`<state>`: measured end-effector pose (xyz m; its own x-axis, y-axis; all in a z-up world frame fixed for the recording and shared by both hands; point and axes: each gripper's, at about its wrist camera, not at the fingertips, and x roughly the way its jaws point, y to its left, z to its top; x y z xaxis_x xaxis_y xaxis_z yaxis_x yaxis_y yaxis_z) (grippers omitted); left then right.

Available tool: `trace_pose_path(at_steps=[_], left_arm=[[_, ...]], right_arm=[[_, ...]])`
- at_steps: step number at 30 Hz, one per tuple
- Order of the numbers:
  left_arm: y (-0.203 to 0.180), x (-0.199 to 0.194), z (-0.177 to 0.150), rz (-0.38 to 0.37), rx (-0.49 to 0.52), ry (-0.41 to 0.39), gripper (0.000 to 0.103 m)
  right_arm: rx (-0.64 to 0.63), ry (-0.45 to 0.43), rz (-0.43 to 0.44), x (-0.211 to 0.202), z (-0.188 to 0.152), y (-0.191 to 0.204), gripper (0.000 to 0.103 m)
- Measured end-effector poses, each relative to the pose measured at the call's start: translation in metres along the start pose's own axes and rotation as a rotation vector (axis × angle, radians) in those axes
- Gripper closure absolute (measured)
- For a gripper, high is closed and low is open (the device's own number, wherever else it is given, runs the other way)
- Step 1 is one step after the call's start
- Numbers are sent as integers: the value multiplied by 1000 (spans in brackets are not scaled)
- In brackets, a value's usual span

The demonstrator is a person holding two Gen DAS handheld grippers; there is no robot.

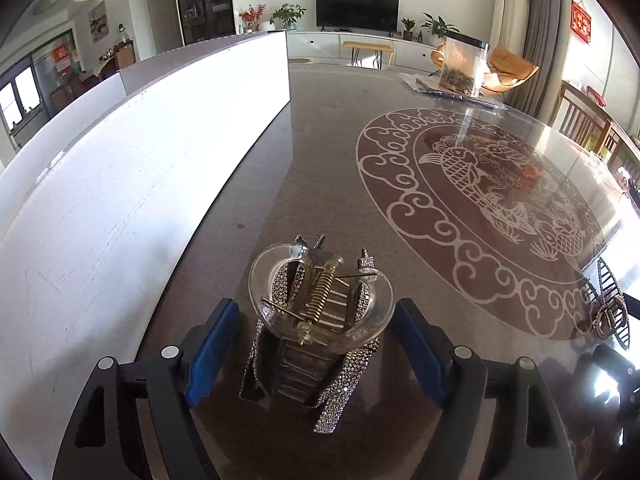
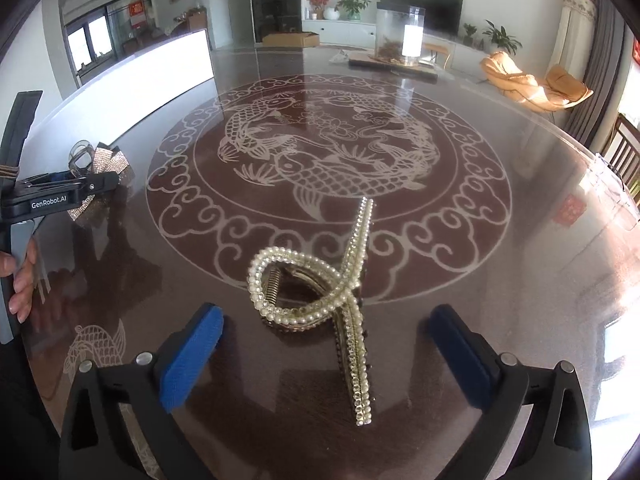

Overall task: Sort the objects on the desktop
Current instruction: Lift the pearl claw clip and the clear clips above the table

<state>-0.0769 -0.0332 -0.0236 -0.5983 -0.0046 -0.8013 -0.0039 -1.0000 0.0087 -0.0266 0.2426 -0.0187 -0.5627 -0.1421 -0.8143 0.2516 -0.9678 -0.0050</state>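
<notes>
Both grippers, left (image 1: 316, 344) and right (image 2: 320, 344), stood wide open, gripping nothing; each straddled hair clip, rhinestone (image 1: 320, 320) and pearl (image 2: 320, 300), risked skidding on the glossy bench (image 2: 460, 240).

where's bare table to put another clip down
Free: the fish medallion at the table's middle, between the pearl hair clip and the clear jar at the far edge. Also the strip beside the white board. Crowded: around the rhinestone hair clip, between the open left gripper.

I can read one label only: "GenRobot.AI", white letters on the black body of the left hand-held gripper (image 2: 60, 184). The red wall signs are too blurred for me.
</notes>
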Motion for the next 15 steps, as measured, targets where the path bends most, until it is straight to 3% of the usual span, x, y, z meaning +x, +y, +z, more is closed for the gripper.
trace_pose_path(at_steps=[2, 10, 15], left_arm=[[0, 5, 1, -7, 5, 39, 0], [1, 5, 0, -24, 18, 46, 0], [-3, -2, -9, -78, 87, 55, 0]], right_arm=[[1, 1, -4, 0, 0, 0, 0], [1, 1, -4, 0, 0, 0, 0], [1, 1, -4, 0, 0, 0, 0]])
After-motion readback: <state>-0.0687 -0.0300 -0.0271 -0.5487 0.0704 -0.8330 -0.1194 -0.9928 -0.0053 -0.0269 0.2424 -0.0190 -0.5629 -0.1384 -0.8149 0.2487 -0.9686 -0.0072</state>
